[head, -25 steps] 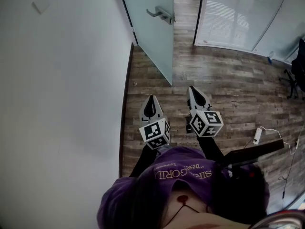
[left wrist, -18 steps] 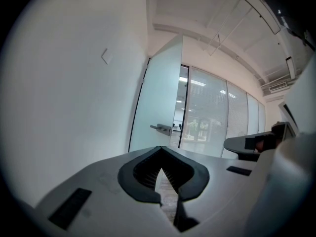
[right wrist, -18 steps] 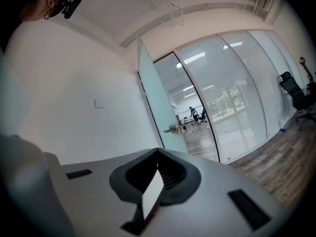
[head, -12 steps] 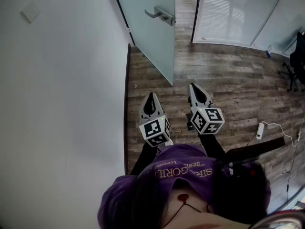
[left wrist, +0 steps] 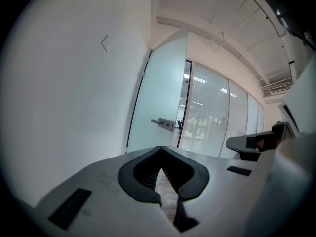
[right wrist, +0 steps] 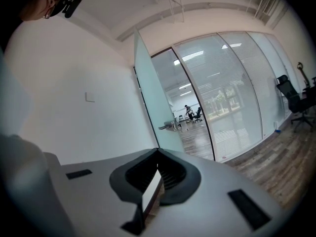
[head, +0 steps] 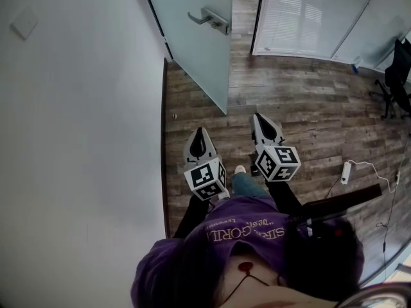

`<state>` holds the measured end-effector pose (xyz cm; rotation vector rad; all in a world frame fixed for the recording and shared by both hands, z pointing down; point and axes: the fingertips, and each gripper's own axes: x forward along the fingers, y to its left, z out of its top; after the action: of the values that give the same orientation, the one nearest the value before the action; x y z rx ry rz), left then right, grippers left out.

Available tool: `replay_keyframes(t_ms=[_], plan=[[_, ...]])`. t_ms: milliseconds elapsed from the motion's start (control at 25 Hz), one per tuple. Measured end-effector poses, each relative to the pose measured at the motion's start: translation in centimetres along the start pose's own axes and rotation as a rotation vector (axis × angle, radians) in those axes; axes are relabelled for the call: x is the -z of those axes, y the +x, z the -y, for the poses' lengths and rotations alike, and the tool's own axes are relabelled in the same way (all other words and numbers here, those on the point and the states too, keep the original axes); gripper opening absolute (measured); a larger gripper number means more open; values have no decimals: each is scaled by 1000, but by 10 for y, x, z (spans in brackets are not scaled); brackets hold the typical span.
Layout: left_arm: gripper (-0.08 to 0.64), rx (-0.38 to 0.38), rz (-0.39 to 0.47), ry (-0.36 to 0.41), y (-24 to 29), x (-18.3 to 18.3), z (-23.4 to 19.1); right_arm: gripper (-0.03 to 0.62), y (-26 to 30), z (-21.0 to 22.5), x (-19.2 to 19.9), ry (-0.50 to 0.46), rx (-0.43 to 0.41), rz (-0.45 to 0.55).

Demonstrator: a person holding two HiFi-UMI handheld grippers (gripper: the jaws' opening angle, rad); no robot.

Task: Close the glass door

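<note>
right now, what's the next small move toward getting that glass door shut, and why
Probably step closer and bring the left hand-held gripper toward the door handle. The glass door stands open, apparently beyond reach from here, and the left hand-held gripper is shut, empty and touching nothing.

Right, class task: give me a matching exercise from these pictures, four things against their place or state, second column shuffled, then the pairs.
1 glass door
2 office chair
3 power strip
4 left gripper

A jaws together, empty
B white, lying on the floor
C swung open
D black, far right edge

Pairs: 1-C, 2-D, 3-B, 4-A
</note>
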<state>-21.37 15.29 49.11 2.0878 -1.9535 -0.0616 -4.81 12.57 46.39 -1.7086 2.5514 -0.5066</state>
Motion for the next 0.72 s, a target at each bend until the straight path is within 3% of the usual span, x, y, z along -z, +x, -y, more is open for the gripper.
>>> replay_keyframes(t_ms=[400, 720], plan=[[2, -20, 52, 23, 75, -28, 18, -14, 63, 37, -39, -22, -48, 38], [2, -45, 50, -19, 117, -40, 33, -15, 100, 62, -61, -16, -81, 28]])
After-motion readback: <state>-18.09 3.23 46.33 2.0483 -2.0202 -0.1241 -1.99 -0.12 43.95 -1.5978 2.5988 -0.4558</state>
